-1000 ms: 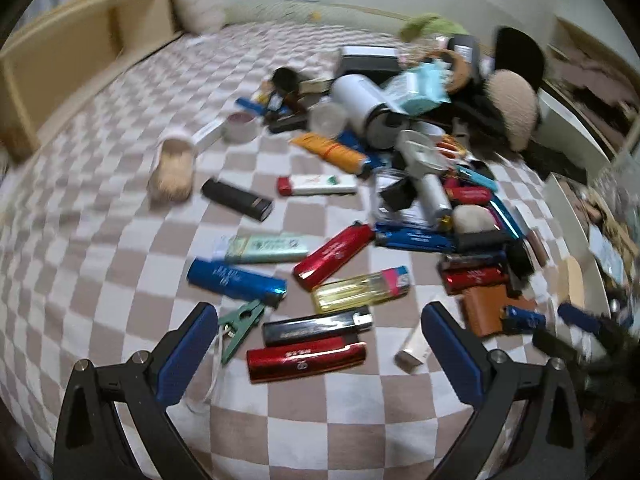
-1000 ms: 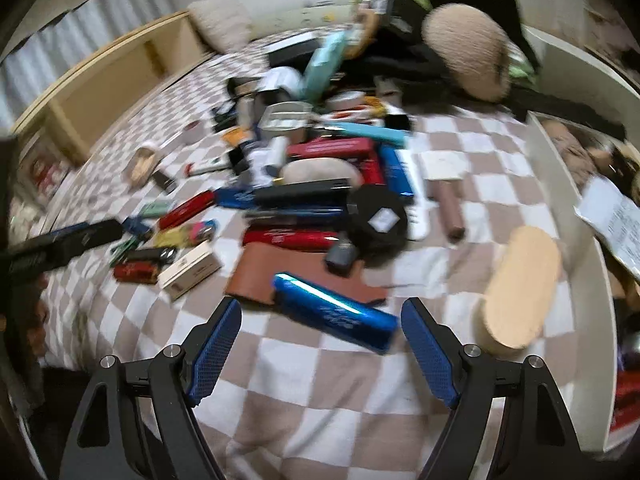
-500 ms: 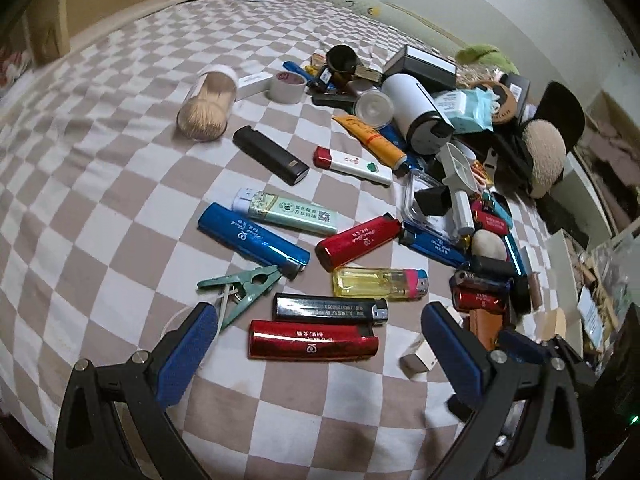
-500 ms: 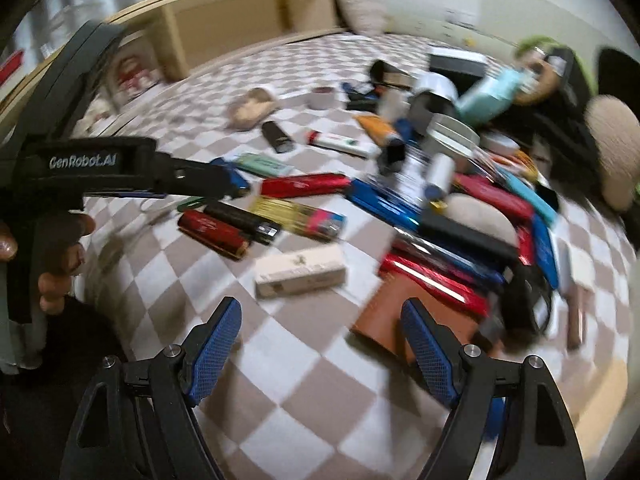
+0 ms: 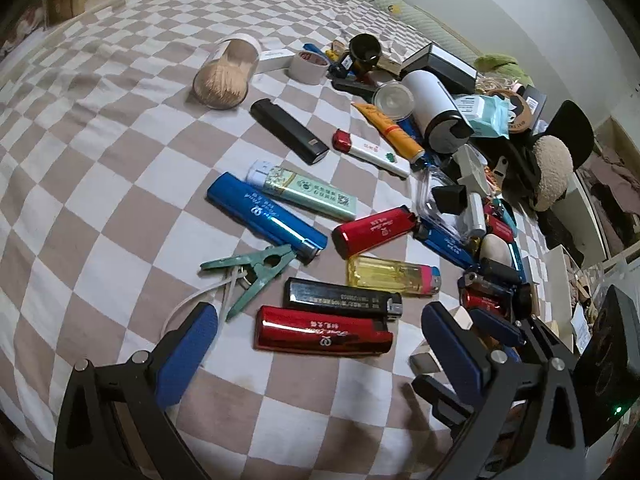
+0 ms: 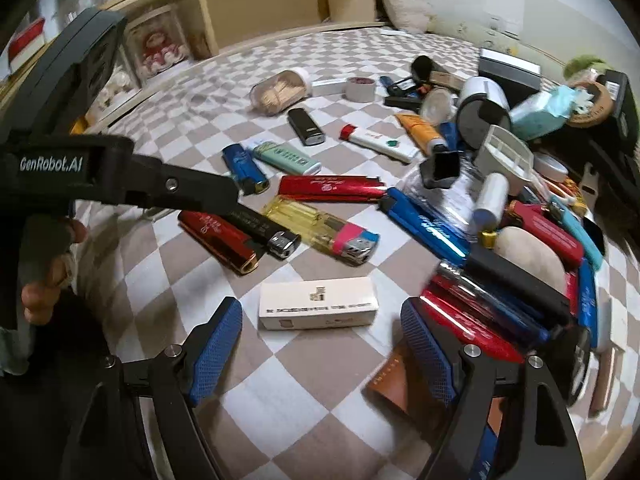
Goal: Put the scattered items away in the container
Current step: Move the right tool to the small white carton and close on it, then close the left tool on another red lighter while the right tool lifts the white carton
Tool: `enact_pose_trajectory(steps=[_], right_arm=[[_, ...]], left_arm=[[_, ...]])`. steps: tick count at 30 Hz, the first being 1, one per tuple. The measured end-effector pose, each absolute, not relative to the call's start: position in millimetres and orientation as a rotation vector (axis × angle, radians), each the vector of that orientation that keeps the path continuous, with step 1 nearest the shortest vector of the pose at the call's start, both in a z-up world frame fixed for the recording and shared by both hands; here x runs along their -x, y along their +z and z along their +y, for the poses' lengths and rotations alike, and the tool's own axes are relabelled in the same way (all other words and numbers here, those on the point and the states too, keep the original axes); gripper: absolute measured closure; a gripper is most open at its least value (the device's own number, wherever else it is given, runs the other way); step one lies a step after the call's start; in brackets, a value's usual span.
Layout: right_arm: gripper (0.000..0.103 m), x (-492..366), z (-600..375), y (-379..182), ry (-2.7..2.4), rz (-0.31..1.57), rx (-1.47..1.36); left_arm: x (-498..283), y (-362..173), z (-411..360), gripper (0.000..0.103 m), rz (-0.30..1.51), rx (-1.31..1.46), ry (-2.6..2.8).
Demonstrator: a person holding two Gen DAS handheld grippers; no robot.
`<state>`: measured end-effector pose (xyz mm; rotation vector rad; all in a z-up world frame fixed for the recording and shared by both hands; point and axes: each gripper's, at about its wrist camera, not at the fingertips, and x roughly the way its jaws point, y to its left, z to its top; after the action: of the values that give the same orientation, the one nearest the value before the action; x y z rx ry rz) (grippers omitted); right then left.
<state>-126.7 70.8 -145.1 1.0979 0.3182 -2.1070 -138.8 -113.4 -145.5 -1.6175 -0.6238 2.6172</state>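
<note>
Left wrist view shows the left gripper (image 5: 318, 346) spread wide and empty, low over a checkered bedcover (image 5: 100, 152). A red lighter (image 5: 322, 331) lies in the lower middle of the frame, between the two blue pads (image 5: 188, 354) but touching neither. Just above it lies a black lighter (image 5: 342, 296), almost side by side, and above that a yellow lighter (image 5: 394, 276). A green clip (image 5: 252, 270) with a white cord lies at the left, near the left pad.

Right wrist view shows the right gripper (image 6: 320, 354) also spread and holding nothing. A white box (image 6: 318, 302) lies in the lower middle of the frame, between the pads but a little ahead of them. The left gripper's body crosses the left side of this frame, with a hand (image 6: 48, 264) on its handle.

The scattered items spread from the middle of both frames to a dense pile (image 6: 520, 240) at the right. I cannot say for sure which object is the container; a pale rim at the right edge of the left view may be it.

Several things could go wrong, in my judgement. The red and black lighters lie so close that closing may catch both, or push one away. The cord of the clip could snag under the left pad. The two grippers work near each other, so they may collide. The smooth lighters may slip from the pads.
</note>
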Motion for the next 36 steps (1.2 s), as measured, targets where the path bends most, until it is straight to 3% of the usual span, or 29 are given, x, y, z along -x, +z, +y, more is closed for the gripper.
enact_pose_trajectory(steps=[6,8,9,20,32,36], right_arm=[[0.031,125,67,-150,-2.093,0.337,-1.081],[0.044,126,70,-150,-2.103,0.319,-1.085],[0.046,127,72,-149,-2.113,0.304,-1.09],[0.046,119,82,-140,-2.144,0.213,-1.133],[0.046,94,103,-127,-2.119,0.136,-1.189],[0.046,90,116,-126,-2.133,0.081,-1.204]], left_arm=[[139,-148,-110,0.001,-0.598,1.63,2.63],[140,-149,-108,0.001,-0.577,1.638,2.635],[140,-149,-107,0.001,-0.567,1.643,2.638],[139,-150,-91,0.001,-0.437,1.653,2.661],[146,-165,-59,0.001,-0.017,1.771,2.716],[148,-167,-59,0.001,0.024,1.777,2.724]])
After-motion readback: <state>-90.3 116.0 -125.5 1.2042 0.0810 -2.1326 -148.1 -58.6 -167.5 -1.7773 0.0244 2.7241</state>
